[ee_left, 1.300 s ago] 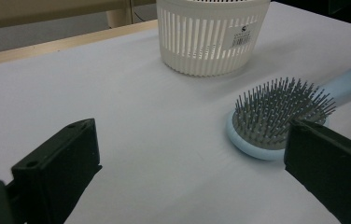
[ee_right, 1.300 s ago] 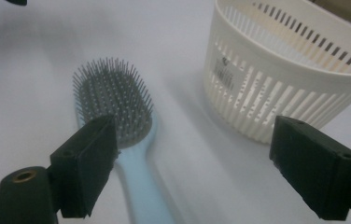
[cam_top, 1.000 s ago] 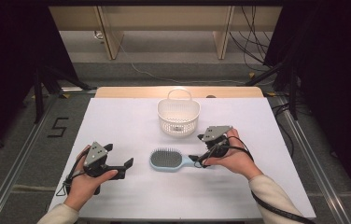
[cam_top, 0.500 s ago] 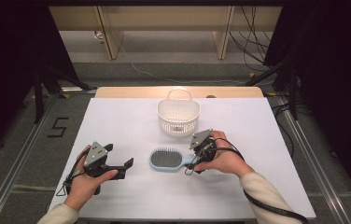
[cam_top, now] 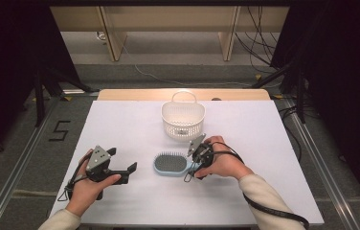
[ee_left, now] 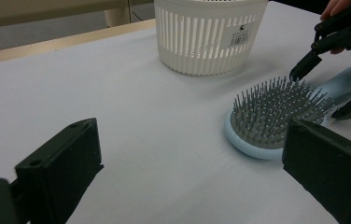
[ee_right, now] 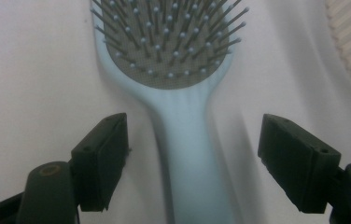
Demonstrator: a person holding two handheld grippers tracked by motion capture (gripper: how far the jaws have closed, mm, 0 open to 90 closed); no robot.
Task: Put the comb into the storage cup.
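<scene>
1. Hairbrush [ee_right: 183, 70] lies flat on the table [cam_top: 120, 124], bristles up. In the right gripper view its pale-blue handle [ee_right: 197, 172] runs straight up the middle of the gap betw. the two jaws, head at the far end, past the jaw tips.
2. Right gripper [cam_top: 193, 160]: jaws wide open, one on each side of the handle, neither touching it. The brush's long axis lines up w/ the way the jaws point, so closing would pinch across the handle's narrow width (a good match, I'd say).
3. The handle sits a bit nearer the left-hand jaw in that view than the other; a small sideways shift before closing looks wise.
4. Left gripper [cam_top: 120, 172]: jaws also open, holding nothing. From it the brush head is ahead and off to the right, well apart, so the right hand [cam_top: 223, 163] is clearly the nearer one.
5. White basket [cam_top: 183, 120] stands beyond the brush, near the head but not touching. Prob. the drop spot once the handle is gripped.
</scene>
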